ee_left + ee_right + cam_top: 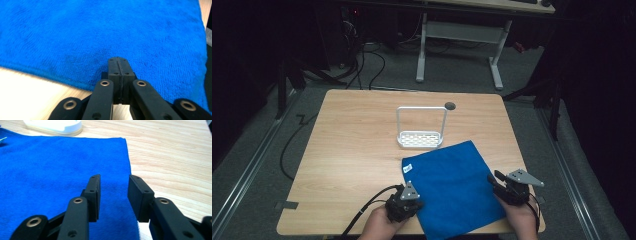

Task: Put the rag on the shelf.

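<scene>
A blue cloth [452, 190] lies flat on the near right part of the wooden table [352, 150], with a small white tag [407, 167] at its far left corner. My left gripper [416, 203] is at the cloth's left edge. In the left gripper view its jaws [120, 65] are pressed together over the blue cloth [112, 32], and no fabric shows between the pads. My right gripper [495, 178] is at the cloth's right edge. In the right gripper view it [113, 185] stands open, its jaws astride the edge of the cloth [45, 170].
A white rack [420, 139] with a tall loop handle stands just beyond the cloth; its base [53, 126] appears at the top left of the right gripper view. A round cable hole [450, 105] sits near the table's far edge. A desk frame [459, 45] stands on the floor behind.
</scene>
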